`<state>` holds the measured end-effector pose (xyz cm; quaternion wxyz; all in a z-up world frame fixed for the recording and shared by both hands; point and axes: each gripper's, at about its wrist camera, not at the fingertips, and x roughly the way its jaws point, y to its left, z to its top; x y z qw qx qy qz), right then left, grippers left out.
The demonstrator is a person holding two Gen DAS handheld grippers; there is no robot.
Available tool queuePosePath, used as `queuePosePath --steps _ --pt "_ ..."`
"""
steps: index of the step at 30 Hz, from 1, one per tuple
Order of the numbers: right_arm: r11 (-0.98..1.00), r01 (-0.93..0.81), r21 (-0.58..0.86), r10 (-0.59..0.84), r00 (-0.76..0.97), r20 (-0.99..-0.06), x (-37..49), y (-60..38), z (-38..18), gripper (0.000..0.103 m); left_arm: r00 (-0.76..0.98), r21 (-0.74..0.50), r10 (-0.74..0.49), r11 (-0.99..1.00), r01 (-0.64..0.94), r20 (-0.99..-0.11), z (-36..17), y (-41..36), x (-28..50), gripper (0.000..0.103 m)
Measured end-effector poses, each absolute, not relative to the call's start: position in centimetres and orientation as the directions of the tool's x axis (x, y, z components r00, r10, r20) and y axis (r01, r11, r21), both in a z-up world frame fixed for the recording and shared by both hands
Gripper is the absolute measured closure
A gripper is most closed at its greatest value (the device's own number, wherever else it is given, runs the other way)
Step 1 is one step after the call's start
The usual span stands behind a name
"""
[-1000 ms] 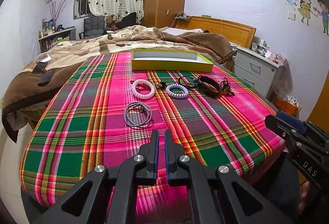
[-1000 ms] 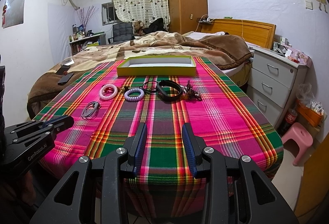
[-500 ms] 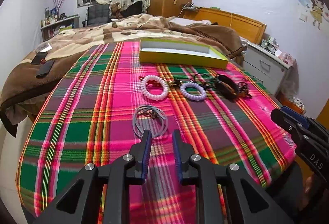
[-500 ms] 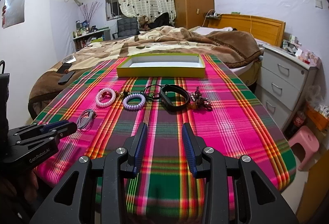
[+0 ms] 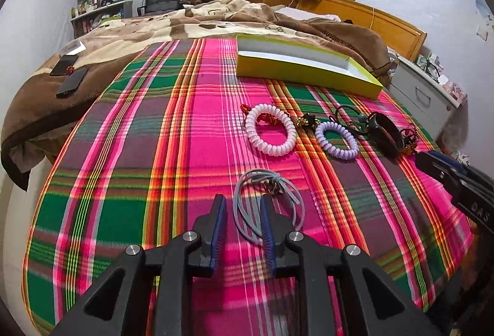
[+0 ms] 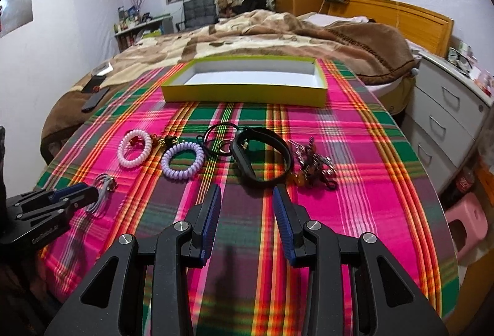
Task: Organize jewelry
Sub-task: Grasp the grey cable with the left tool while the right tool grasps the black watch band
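On the plaid cloth lie a grey cord loop, a white coil band, a purple coil band, a black strap and a cluster of charms. An empty yellow box stands behind them. My left gripper hangs low over the cord. Its jaws are opening, with the near strands of the loop between the fingertips and no pad pressing on them. My right gripper is open and empty, its tips just short of the black strap.
A brown blanket with two phones covers the bed beyond the cloth. White drawers and a pink stool stand off the right edge. The cloth drops away at the near and side edges.
Both grippers have moved forward over the cloth toward the jewelry. The left jaws went from shut to apart and now straddle the near side of the grey cord.
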<state>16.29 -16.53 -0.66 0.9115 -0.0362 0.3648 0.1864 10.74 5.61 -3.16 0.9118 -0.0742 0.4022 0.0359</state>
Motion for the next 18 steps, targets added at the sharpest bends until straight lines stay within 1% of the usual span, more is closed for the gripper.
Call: queuePosePath --steps 7,10,16,18 --pt "0.903 -0.425 0.070 0.332 0.584 -0.741 19.8 -15.1 -1.5 0.067 0.669 -0.103 0.002 0.988 -0.118 -0.743 -3.3 5.7 11.8 0.079" --pt "0.895 -0.444 0.038 0.315 0.568 -0.760 20.6 -14.3 -1.9 0.067 0.668 -0.078 0.013 0.991 -0.106 -0.744 -3.4 5.4 12.1 0.079" --pt "0.891 -0.454 0.027 0.300 0.542 -0.785 21.7 -13.9 -2.7 0.067 0.660 0.004 0.058 0.997 -0.083 -0.749 -3.3 4.4 12.8 0.079" --pt "0.891 -0.453 0.025 0.296 0.538 -0.789 22.0 -14.0 -2.8 0.067 0.660 0.012 0.061 0.997 -0.079 -0.749 -3.3 4.1 12.9 0.083"
